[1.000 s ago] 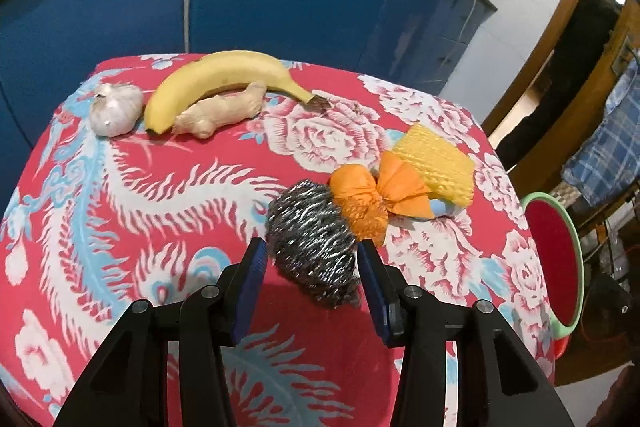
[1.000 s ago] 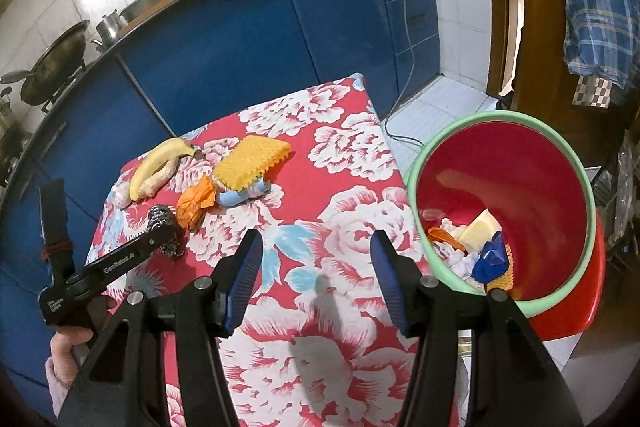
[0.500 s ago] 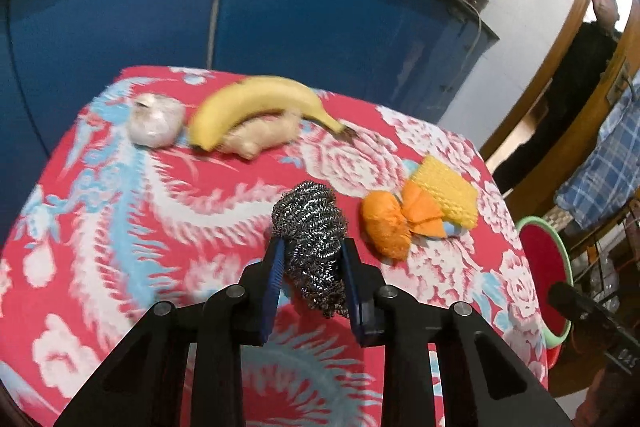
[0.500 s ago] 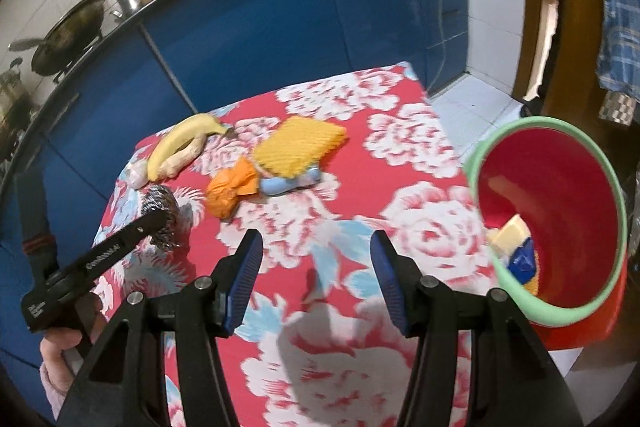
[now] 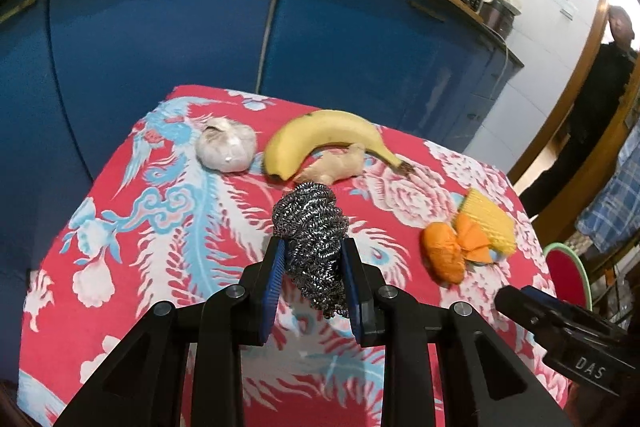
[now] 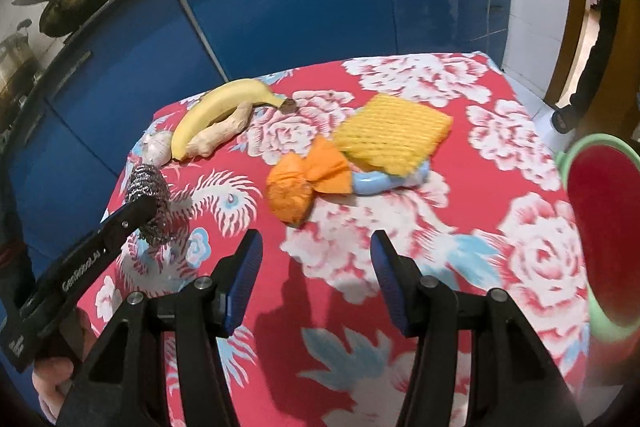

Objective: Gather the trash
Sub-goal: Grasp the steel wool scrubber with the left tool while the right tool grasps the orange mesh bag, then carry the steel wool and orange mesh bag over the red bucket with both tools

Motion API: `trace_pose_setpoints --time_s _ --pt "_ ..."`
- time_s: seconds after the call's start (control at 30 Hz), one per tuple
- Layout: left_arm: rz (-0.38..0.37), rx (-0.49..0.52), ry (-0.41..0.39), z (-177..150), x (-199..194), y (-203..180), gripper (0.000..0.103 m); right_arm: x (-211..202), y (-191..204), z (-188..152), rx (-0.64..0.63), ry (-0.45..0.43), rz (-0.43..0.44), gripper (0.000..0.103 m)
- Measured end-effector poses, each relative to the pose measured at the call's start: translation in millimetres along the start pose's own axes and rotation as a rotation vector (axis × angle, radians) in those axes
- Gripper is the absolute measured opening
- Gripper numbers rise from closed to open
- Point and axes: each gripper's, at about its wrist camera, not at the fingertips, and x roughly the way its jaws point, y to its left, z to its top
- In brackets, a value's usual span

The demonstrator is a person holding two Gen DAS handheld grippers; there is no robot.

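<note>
Left wrist view: the left gripper (image 5: pixel 313 281) has just closed its jaws on the scourer (image 5: pixel 313 235), the blue pads pressing into both sides of the steel coil, which bulges above them and hangs a little below. That looks like a pick-up for the bin (image 6: pixel 600 227), whose green rim and red inside stand off the table's right edge. The right gripper (image 6: pixel 316 279) holds nothing, its jaws about half apart and aimed toward the orange wad (image 6: pixel 296 187), probably the next piece of trash. Just behind the wad lie a yellow foam net (image 6: pixel 390 135) and a pale blue thing under it (what it is I cannot tell). Banana (image 5: pixel 320 137), ginger (image 5: pixel 334 167) and garlic (image 5: pixel 226 149) sit together at the far side, likely food to leave. A red flowered cloth (image 5: pixel 140 247) covers the table; blue cabinets (image 5: pixel 160 27) run behind it, with a wok (image 6: pixel 84 7) on the counter.
</note>
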Motion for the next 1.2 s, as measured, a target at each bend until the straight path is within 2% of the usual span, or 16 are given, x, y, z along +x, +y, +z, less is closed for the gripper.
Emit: trace_pose_setpoints --time_s 0.2,0.47,0.53,0.57,0.6,0.63,0.67,0.77,0.93,1.2 --pt "-0.004 -0.048 0.007 -0.6 2.2 13.6 0.029 29.5 13.6 11.5 0.017 0.014 -0.007 0.057" --pt "-0.007 -0.061 0.014 -1.8 4.1 17.4 0.029 59.3 17.5 16.9 0.047 0.040 -0.030 0.057" --pt "-0.012 -0.061 0.016 -1.8 4.4 17.2 0.029 59.6 18.7 15.8 0.035 0.023 -0.042 0.057" --pt "-0.013 -0.062 0.016 -1.8 3.9 17.3 0.029 60.1 19.2 15.6 0.028 0.022 -0.047 0.052" --pt "-0.015 -0.062 0.015 -1.9 3.5 17.3 0.029 60.4 19.7 15.3 0.020 0.020 -0.053 0.041" --pt "-0.016 -0.063 0.013 -1.8 2.9 17.4 0.029 60.5 19.7 15.0 0.017 0.019 -0.054 0.038" --pt "-0.016 -0.062 0.011 -1.8 2.3 17.2 0.029 60.2 19.2 14.8 0.016 0.020 -0.051 0.033" --pt "-0.015 -0.063 0.012 -2.3 2.3 17.1 0.029 57.9 17.6 13.9 0.018 0.022 -0.034 0.030" --pt "-0.016 -0.063 0.008 -2.1 1.8 17.3 0.029 43.3 22.6 6.4 -0.014 0.014 0.005 0.028" --pt "-0.020 -0.061 0.003 -2.3 -0.5 15.9 0.029 -3.9 30.6 -10.5 -0.094 -0.047 0.034 0.028"
